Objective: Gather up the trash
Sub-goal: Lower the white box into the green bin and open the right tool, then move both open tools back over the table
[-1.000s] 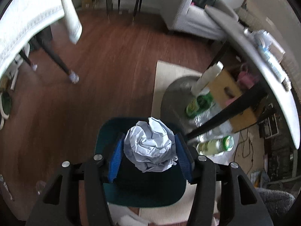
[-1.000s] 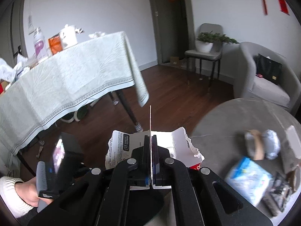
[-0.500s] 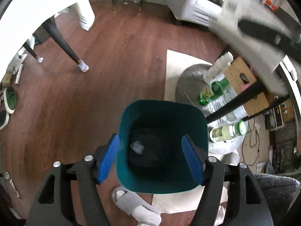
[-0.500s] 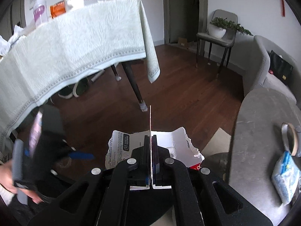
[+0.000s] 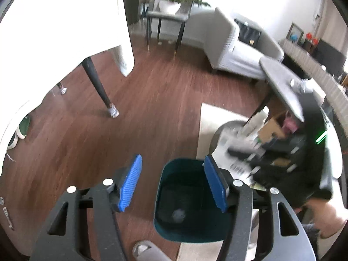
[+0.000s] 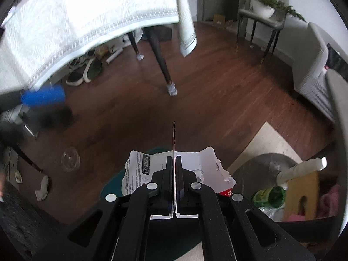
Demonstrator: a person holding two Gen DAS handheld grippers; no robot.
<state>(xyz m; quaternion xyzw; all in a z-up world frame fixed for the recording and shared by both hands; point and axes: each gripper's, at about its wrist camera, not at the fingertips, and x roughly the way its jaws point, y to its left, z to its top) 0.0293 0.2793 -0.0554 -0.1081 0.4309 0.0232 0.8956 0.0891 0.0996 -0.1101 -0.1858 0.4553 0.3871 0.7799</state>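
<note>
At six o'clock in the left wrist view stood the teal bin (image 5: 193, 198), square-mouthed and open at the top, on the brown wood floor (image 5: 152, 100). Its rim showed clear all round except at three o'clock, where a blue pad crossed it. One small crumpled paper ball (image 5: 178, 214), pale grey, lay on the dark bottom. Floor lay open from nine to twelve o'clock of the bin; a pale rug (image 5: 208, 126) adjoined it at two o'clock.

Left gripper (image 5: 173, 182): pointed steeply down over the bin's near left rim, jaws apart and closing, nothing between the blue pads.

Right gripper (image 6: 174, 163): pointed steeply down, jaws together on a torn white carton piece (image 6: 204, 169) with printed text and a red corner, one flap standing edge-on between the pads. Teal of the bin showed just beneath the carton. In the left wrist view this gripper appeared blurred at three o'clock, the person's hand (image 5: 326, 215) behind it.

Surroundings: draped white tablecloth (image 6: 87, 21) and dark table leg (image 6: 161, 58) at eleven to twelve o'clock; grey armchair (image 5: 237, 50) at one o'clock; green bottles (image 6: 269, 195) under the round table at four o'clock in the right wrist view.
</note>
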